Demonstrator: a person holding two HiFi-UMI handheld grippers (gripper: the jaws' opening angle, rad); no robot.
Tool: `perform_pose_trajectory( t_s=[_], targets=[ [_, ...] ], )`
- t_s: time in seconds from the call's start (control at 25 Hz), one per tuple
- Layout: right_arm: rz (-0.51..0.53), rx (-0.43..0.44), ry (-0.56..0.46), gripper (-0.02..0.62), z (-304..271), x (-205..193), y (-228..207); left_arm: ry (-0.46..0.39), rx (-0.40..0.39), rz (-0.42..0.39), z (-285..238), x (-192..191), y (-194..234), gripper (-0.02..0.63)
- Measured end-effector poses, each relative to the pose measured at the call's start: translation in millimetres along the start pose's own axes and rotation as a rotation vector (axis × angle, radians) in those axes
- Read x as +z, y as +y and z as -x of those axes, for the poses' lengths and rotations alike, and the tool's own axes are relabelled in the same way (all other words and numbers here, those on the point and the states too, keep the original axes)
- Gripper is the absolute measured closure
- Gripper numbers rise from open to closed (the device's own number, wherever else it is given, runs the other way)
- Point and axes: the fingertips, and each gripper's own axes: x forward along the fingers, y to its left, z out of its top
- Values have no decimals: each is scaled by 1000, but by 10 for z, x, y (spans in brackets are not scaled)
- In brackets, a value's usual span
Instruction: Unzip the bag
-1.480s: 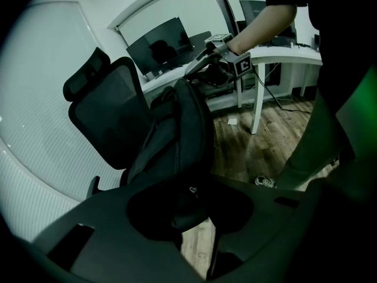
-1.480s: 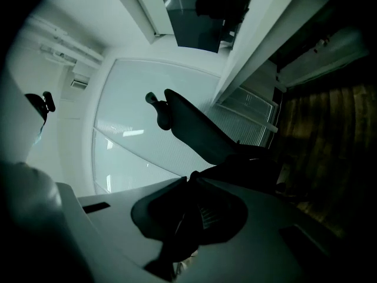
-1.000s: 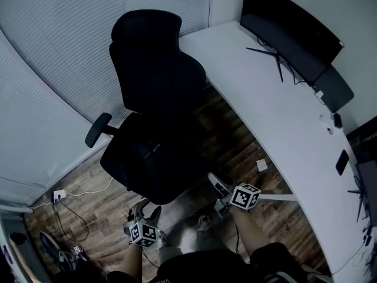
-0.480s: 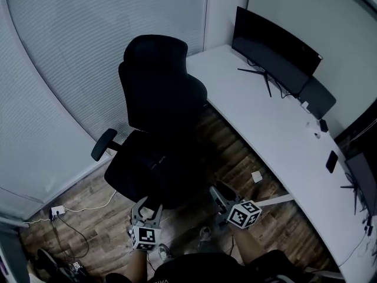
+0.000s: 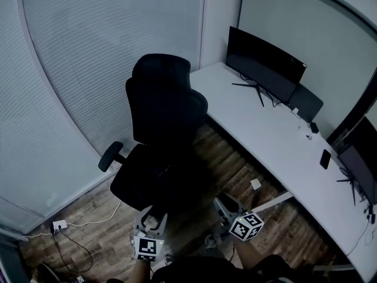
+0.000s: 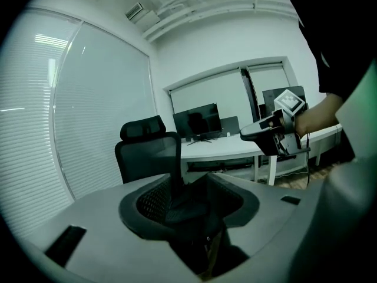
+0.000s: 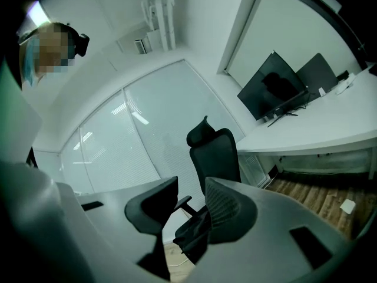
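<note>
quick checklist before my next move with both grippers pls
1. Left gripper open with nothing held: ok, only the chair shows through the gap.
2. Right gripper open with nothing held: ok, its jaws stand apart.
3. Bag found: cannot tell. The seat is all dark, and no bag can be made out on it.
4. Zip pull in sight: not ok, no view shows one.
5. Grippers at the seat: not ok. In the head view both hang low, close to your body and short of the seat.
</note>
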Motion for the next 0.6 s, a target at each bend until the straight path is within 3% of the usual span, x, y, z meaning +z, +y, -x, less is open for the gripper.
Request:
perform_pose_trajectory(
  t_s=[0.32,0.6],
  targets=[
    [85,-40,-43,457,304,-99,571,-104,-44,-59,546,237,39,413],
    [131,-75,-83,474,542,-175,960,-176,-61,-103,981,382,79,468]
  ],
)
